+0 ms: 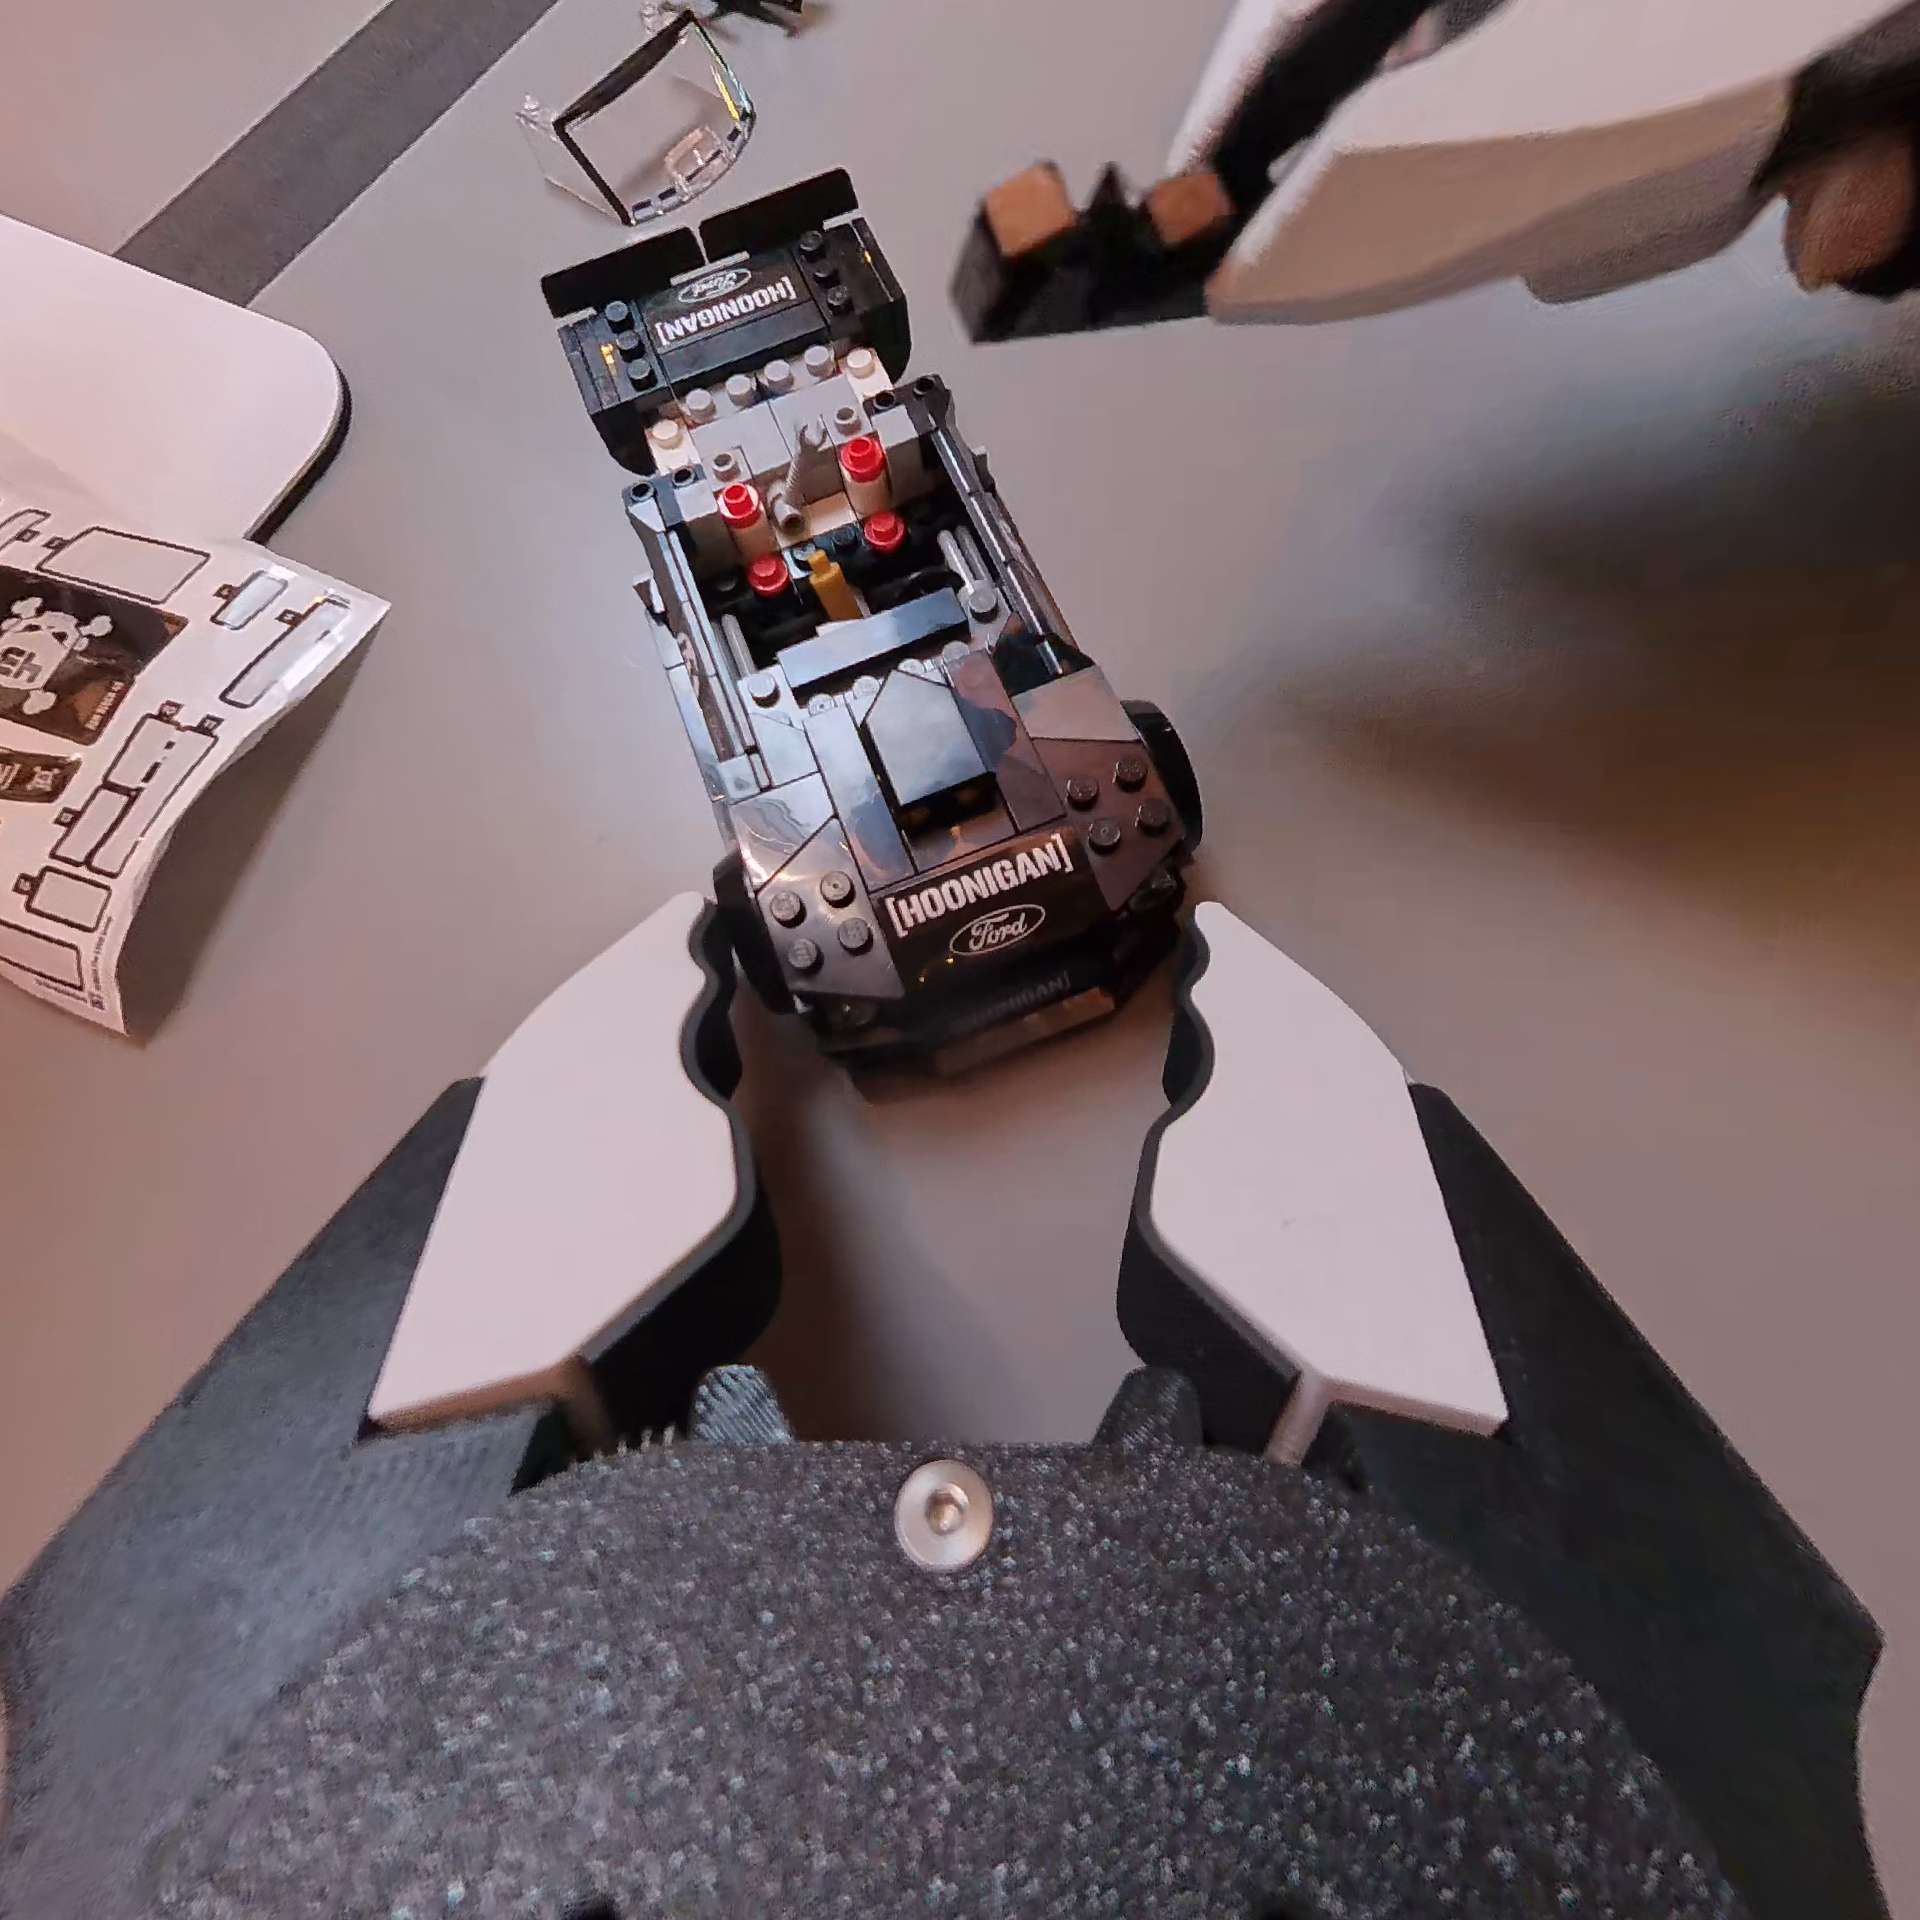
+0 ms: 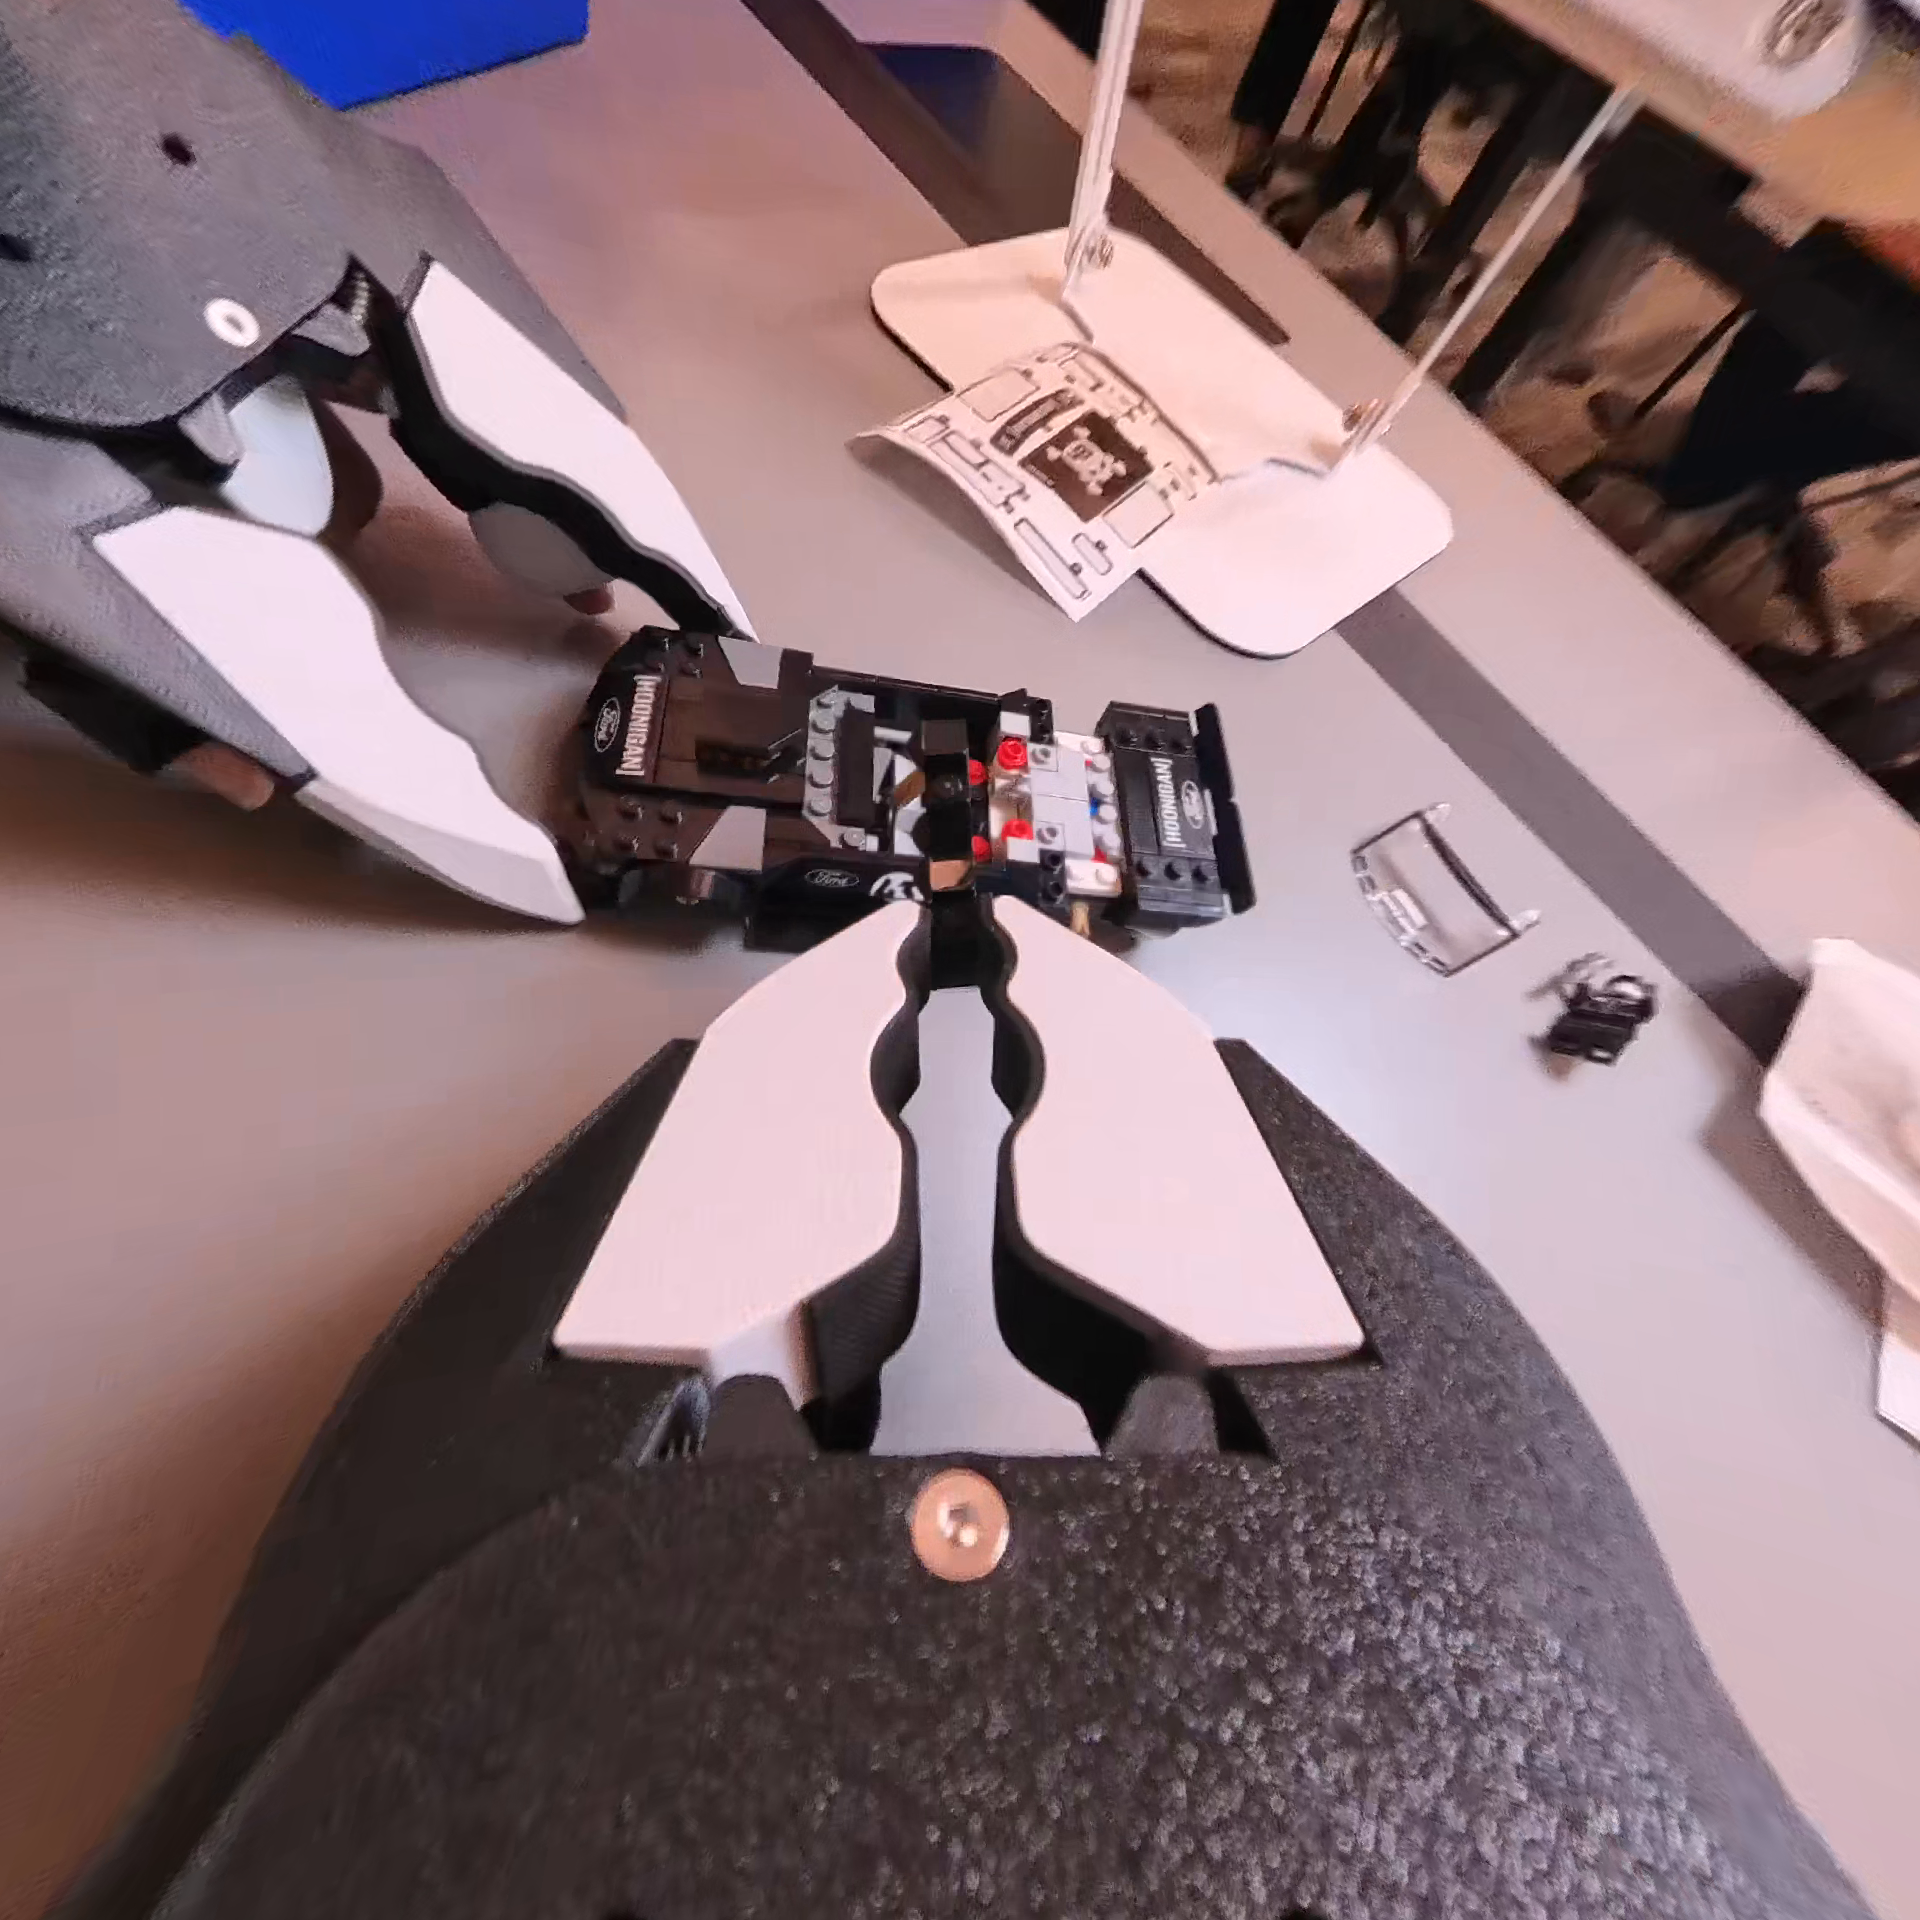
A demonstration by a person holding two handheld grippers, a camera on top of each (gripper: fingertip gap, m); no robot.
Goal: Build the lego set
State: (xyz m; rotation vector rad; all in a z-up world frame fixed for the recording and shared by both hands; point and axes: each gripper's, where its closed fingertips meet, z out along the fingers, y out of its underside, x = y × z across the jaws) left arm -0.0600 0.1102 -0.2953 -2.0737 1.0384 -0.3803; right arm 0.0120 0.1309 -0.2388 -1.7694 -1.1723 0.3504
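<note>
**Two claws at a partly built brick car**

Left wrist view: the black lego car stands at the centre of the frame on the grey worktop, nose toward the camera, its cabin open and showing red and grey studs. The left claw is spread wide, its two white fingers flanking the car's front end; whether they touch it cannot be told. In the upper right the right claw, blurred, carries a small black piece with tan faces. A clear windscreen piece lies on the worktop above the car, apart from it. A sticker sheet lies at the left edge, partly beside a white base plate.

Right wrist view: the right claw, in the lower centre, is drawn narrow and grips the black piece, which hangs over the car's open cabin. The left claw sits at the car's nose in the upper left. The windscreen piece and a small black part lie at the right, the sticker sheet above.
</note>
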